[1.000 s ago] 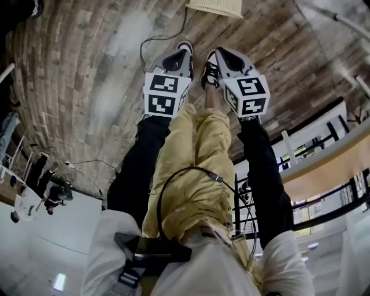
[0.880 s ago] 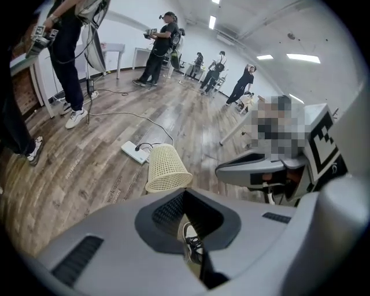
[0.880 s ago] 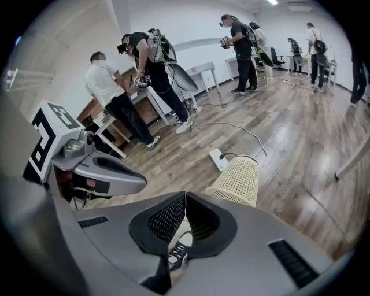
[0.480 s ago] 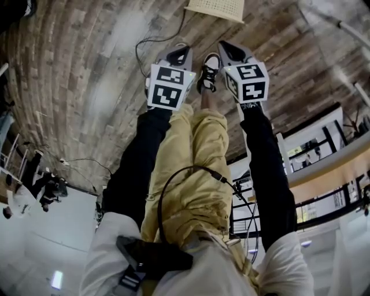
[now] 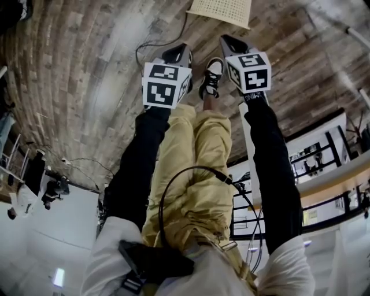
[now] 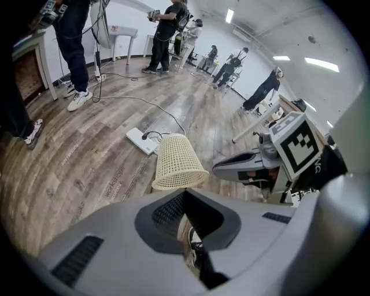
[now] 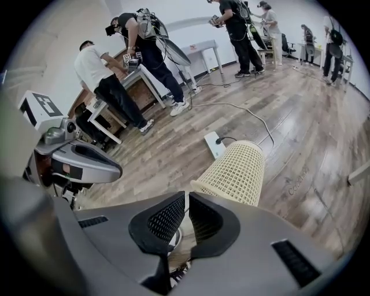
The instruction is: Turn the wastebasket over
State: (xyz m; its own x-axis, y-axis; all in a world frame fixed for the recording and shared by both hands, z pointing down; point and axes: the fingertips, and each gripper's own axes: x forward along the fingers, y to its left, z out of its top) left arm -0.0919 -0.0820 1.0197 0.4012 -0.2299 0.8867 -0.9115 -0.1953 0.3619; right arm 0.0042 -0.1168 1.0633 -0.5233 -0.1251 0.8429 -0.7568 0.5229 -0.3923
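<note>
Standing just beyond right hand-held gripper, seemingly untouched: wastebasket

wastebasket stands mouth-down on floor | power strip lies on floor just behind wastebasket | shoe sits between left hand-held gripper and right hand-held gripper | wastebasket is ahead of both, apart from them
</note>
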